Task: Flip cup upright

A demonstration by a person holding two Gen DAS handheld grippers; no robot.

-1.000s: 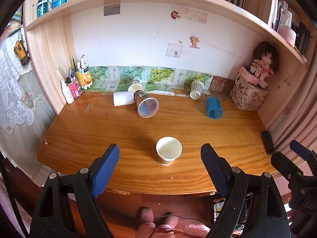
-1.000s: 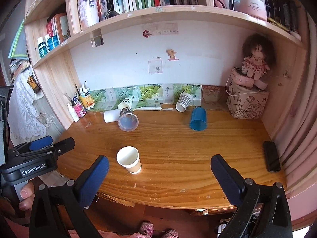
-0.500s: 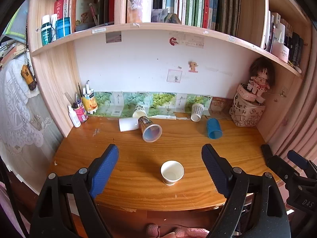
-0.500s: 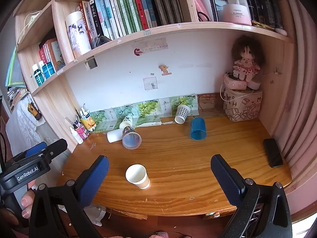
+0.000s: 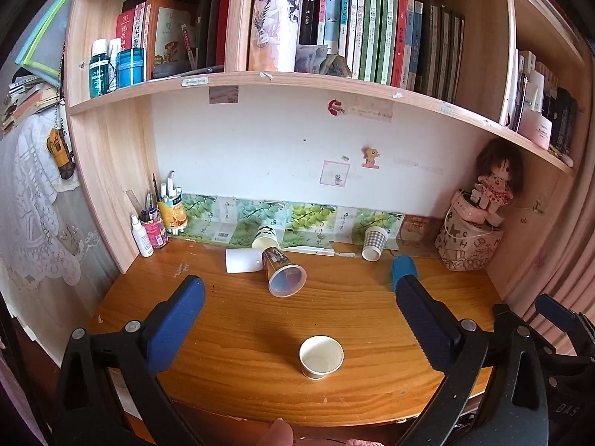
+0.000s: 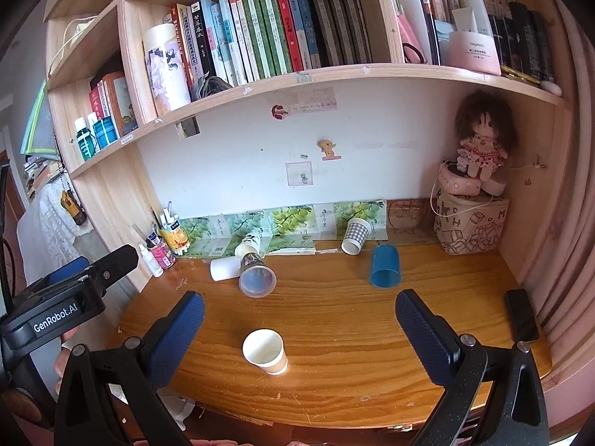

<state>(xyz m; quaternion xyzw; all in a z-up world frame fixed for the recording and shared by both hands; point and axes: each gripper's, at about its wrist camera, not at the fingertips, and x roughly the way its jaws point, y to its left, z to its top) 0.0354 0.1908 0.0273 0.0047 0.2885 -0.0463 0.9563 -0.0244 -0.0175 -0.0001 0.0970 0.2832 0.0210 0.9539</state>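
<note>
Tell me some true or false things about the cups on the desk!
1. The white paper cup near the front edge stands upright. True.
2. The blue cup stands upright. False: it lies on its side.
3. The left gripper holds a cup. False: it is open and holds nothing.
4. The checked cup lies tipped over near the back wall. True.
5. The right gripper is open. True.
</note>
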